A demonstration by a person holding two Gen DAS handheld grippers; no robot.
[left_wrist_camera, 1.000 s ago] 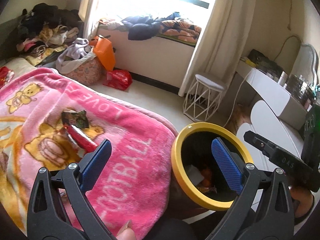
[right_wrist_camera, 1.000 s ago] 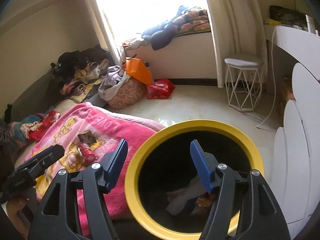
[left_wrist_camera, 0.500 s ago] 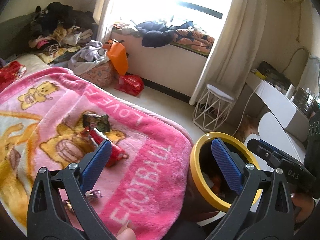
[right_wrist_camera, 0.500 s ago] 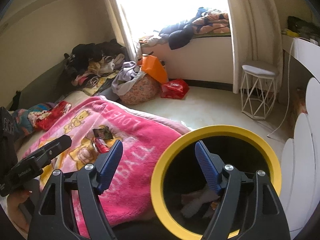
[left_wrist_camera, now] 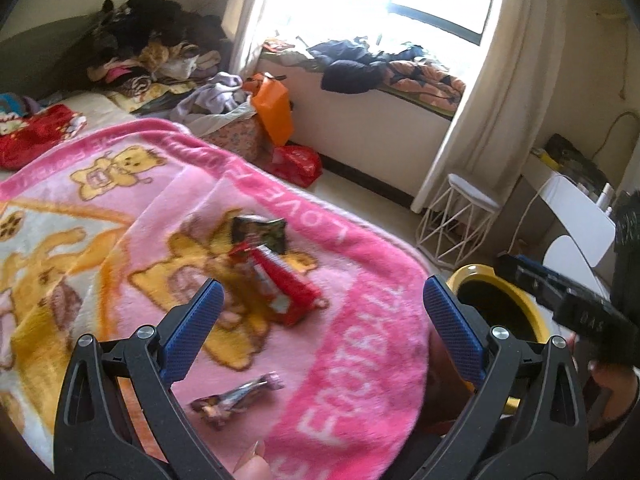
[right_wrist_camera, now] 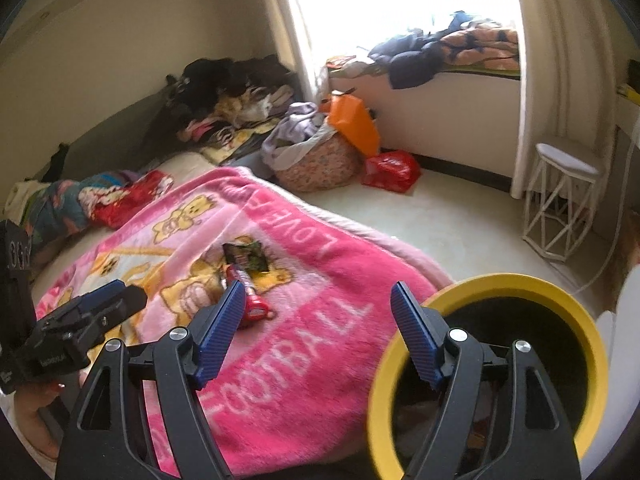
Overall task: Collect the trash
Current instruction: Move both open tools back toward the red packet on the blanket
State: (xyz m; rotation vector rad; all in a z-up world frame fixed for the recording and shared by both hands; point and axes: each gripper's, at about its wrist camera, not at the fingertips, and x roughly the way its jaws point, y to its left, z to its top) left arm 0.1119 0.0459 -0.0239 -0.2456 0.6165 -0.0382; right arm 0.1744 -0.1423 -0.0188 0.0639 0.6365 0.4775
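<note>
On the pink blanket (left_wrist_camera: 352, 344) lie a red wrapper (left_wrist_camera: 282, 280), a dark snack packet (left_wrist_camera: 260, 232) just beyond it and a small purple wrapper (left_wrist_camera: 234, 400) nearer me. My left gripper (left_wrist_camera: 320, 328) hangs open above the blanket, the red wrapper just ahead of its blue fingertips, nothing between them. The yellow-rimmed black bin (right_wrist_camera: 492, 364) stands at the bed's right edge. My right gripper (right_wrist_camera: 318, 334) is open and empty over the blanket beside the bin; the red wrapper (right_wrist_camera: 250, 300) and the dark packet (right_wrist_camera: 246, 256) lie ahead of its left finger. Each gripper shows at the edge of the other's view.
A white wire stool (right_wrist_camera: 560, 208) stands by the curtain. A fabric basket of clothes (right_wrist_camera: 316, 160), an orange bag (right_wrist_camera: 354, 124) and a red bag (right_wrist_camera: 392, 170) sit on the floor past the bed. Clothes are piled at the bed's far end (left_wrist_camera: 152, 52). A white desk (left_wrist_camera: 576, 216) is at right.
Both grippers swung left, from over the bin to over the blanket. The bin slid to the right edge of both views and the wrappers came in front of the fingers.
</note>
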